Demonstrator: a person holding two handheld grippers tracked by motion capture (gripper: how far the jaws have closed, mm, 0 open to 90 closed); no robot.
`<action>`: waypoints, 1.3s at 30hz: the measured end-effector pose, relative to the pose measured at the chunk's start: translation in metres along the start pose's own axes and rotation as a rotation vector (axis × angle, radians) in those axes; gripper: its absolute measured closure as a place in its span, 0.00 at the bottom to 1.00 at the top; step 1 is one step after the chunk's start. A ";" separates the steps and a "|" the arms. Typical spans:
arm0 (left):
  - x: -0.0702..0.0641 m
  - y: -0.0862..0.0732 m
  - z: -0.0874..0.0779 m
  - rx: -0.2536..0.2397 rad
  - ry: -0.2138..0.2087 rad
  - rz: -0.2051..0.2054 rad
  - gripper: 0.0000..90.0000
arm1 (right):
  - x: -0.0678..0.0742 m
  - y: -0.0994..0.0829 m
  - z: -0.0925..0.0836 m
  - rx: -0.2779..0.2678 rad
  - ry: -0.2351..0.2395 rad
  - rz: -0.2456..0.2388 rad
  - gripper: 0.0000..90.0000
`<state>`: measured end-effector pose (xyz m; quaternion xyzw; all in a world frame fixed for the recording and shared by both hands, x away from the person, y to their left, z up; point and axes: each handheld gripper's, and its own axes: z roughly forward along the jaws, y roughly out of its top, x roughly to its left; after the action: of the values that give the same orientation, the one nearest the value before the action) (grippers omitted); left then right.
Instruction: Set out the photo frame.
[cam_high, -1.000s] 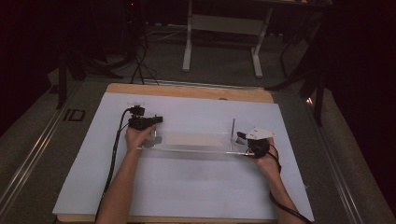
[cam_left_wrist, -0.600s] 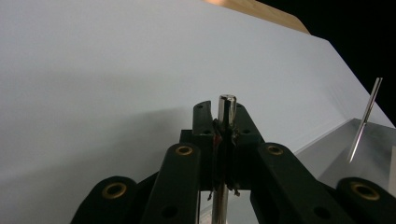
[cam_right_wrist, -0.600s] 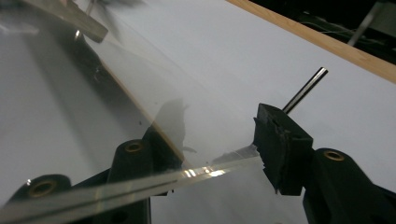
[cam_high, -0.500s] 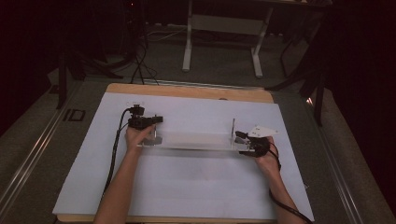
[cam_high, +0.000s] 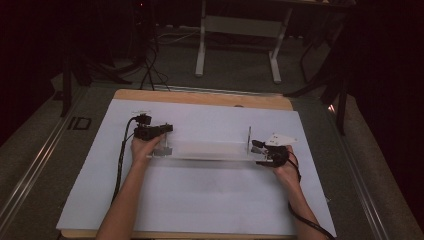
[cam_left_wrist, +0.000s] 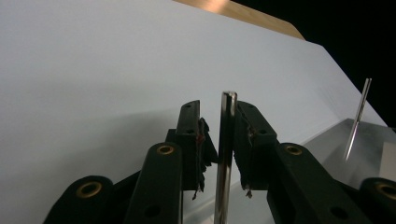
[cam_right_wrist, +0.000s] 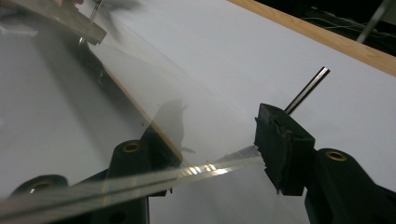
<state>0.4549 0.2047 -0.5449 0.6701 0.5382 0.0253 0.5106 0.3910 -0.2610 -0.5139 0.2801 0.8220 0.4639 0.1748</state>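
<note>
Little had shifted since the earlier pictures: both hands kept their places at the ends of the clear acrylic base plate (cam_high: 207, 150), while the left gripper (cam_high: 161, 131) had just been opening its jaws. In the left gripper view the thin upright steel rod (cam_left_wrist: 227, 154) stood between the black pads (cam_left_wrist: 192, 140), with a slit of daylight on the left side and the right pad close against it or barely off, so the grip looked released. The right gripper (cam_high: 264, 152) was closed across the right edge of the plate, one pad (cam_right_wrist: 280, 144) above it and the other jaw below; a second steel rod (cam_high: 249, 136) stood just beyond those jaws.

The plate lay flat on the large white sheet (cam_high: 200, 200) covering the wooden table (cam_high: 200, 97), roughly midway between the sheet's left and right edges and nearer its far edge.

Judging by this, the step was letting go of the left rod once it was seated. It would go best if the jaws opened fully before the hand drew back, straight away from the rod, while the right gripper kept the plate pinned so nothing tipped.

Lettering like "ID" (cam_high: 79, 123) showed on the floor beside the table's left edge.
</note>
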 end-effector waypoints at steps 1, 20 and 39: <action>0.000 -0.001 -0.003 -0.005 -0.003 0.004 0.79 | 0.000 0.000 0.000 -0.002 0.001 0.001 0.55; -0.014 -0.004 -0.053 -0.068 0.008 0.159 0.72 | -0.001 0.005 0.001 0.005 0.005 0.029 0.55; -0.013 -0.040 -0.086 -0.053 -0.005 0.303 0.65 | -0.002 0.008 0.001 0.006 0.001 0.056 0.55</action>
<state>0.3716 0.2471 -0.5256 0.7300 0.4287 0.1144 0.5198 0.3956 -0.2589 -0.5077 0.3031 0.8154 0.4664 0.1605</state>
